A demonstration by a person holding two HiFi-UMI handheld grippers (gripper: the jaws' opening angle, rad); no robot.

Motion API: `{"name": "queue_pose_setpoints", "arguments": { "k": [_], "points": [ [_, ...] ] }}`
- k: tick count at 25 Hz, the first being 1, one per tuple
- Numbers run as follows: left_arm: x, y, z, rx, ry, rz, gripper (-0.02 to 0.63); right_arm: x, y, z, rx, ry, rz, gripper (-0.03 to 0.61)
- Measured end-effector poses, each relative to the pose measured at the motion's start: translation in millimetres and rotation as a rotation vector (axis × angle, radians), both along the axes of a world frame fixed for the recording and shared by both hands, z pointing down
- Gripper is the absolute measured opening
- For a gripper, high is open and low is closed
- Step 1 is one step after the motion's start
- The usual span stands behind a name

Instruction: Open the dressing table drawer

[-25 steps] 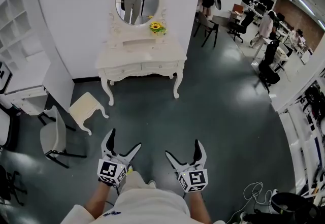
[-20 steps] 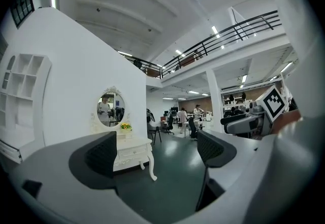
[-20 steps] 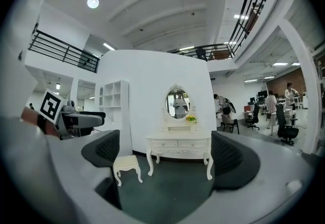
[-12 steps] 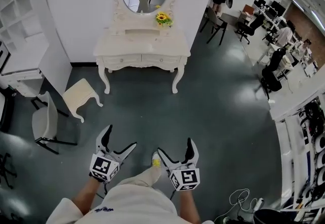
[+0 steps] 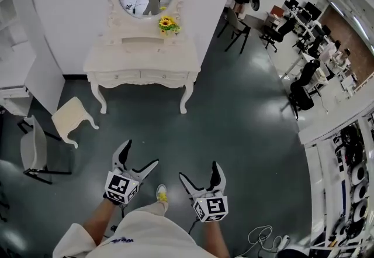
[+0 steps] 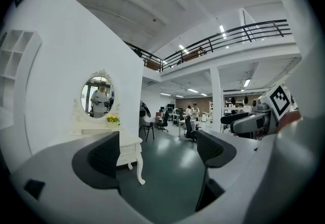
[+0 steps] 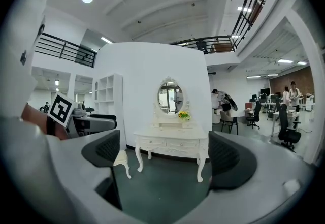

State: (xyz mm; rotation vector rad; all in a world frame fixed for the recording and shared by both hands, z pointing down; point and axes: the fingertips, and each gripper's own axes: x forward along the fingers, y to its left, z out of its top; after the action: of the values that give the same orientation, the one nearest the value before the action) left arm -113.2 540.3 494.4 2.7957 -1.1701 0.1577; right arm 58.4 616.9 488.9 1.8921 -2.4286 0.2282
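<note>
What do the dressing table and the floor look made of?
The dressing table looks like painted wood, cream-white with a satin finish: carved curved legs, moulded drawer fronts. The floor seems a sealed or epoxy coating, dark grey-green and glossy: it shows bright light reflections.

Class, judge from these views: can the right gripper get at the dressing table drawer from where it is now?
Probably not yet. The right gripper, jaws apart and empty, is held far from the dressing table drawer, with open floor between. Nothing blocks the way; the stool stands aside.
</note>
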Motion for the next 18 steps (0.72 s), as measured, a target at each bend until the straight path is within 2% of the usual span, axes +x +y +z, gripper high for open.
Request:
{"name": "queue_pose_setpoints", "arguments": {
  "k": [3,9,18],
  "points": [
    [20,-28,-6,0.017,-0.005,-0.017,0.476,24,-33,-6,0.011,0.002,-0.012,0.557],
    [52,-52,-10,0.03,-0.013,-0.027,0.476,44,-79,-18,0.04,0.004,-0.05,0.557],
    [81,-103,-20,0.059,-0.03,-0.122,0.476,63,-164,-11,0.028,-0.017,-0.183,0.555]
  ]
}}
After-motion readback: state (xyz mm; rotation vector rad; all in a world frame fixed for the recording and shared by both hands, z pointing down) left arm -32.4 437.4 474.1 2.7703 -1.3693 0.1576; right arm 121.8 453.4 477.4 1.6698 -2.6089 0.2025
